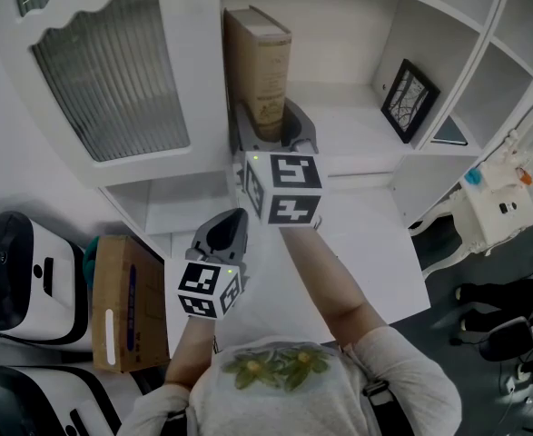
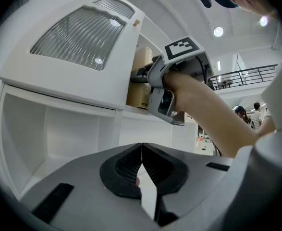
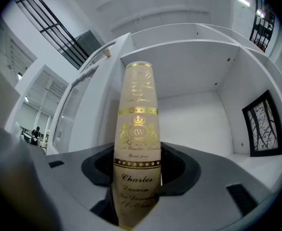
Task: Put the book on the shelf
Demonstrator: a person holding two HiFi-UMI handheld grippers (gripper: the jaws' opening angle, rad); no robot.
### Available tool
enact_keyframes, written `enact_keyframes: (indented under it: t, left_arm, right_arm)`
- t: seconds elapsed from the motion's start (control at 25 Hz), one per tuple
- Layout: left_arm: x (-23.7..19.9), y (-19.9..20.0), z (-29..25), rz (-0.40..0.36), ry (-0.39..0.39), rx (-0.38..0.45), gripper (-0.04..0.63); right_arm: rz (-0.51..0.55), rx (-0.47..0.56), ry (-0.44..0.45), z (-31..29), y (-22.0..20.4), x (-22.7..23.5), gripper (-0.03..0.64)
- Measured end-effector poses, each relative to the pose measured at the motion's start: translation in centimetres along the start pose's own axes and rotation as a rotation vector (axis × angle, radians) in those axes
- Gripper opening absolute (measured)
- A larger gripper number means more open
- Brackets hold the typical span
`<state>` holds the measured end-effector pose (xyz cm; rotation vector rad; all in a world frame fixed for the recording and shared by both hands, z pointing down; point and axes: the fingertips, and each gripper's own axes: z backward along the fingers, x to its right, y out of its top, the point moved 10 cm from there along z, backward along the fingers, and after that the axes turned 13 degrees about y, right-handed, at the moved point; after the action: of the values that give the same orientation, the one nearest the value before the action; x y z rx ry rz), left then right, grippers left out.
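Gripping the book (image 3: 136, 143) by its spine with the right tongs (image 3: 137, 179), spread wide to take the full thickness and pressing on both covers. Holding it upright, spine toward the hand, to stand it in proper library fashion on the shelf (image 1: 357, 121). Placing it at the shelf's left end, just beside the side wall (image 1: 222, 80), probably for something to lean against after release (a thick volume, likely steady enough alone). Gripping low on the spine, with the top free to clear the shelf's upper board. Not possible to tell whether already resting on the shelf's floor or hanging just above it. Steering well clear of the picture frame (image 1: 409, 98) propped at the shelf's right end. Parking the left tongs (image 2: 141, 170) below and in front of the shelf, closed tight on nothing, out of the way and unneeded for a one-handed job. Judging the placing nearly done, with only settling and letting go remaining.
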<state>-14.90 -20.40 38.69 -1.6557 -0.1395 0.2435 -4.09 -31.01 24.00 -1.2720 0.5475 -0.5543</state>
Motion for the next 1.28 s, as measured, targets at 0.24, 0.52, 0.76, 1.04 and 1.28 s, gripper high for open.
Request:
enact_keyframes:
  t: [0.24,0.52,0.76,1.04,1.28]
  left_arm:
    - [0.1,0.1,0.2,-0.001,0.000,0.002,0.029]
    - [0.1,0.2,0.4,-0.007,0.004,0.007,0.028]
    - [0.2,0.2,0.7,-0.011,0.004,0.006,0.029]
    - [0.5,0.2,0.9,-0.014,0.000,0.005,0.029]
    - [0.7,0.1,1.0,-0.015,-0.003,0.001,0.029]
  right_arm:
    - [-0.005,0.006,0.025,0.1,0.0,0.1,0.221]
    - [0.002,-0.006,0.062,1.4,0.0,-0.4,0.242]
    - [-0.002,0.025,0.080,3.7,-0.5,-1.0,0.242]
    - [-0.015,0.050,0.062,5.4,-1.0,-1.0,0.191]
    - [-0.013,0.032,0.081,4.8,-0.9,-1.1,0.183]
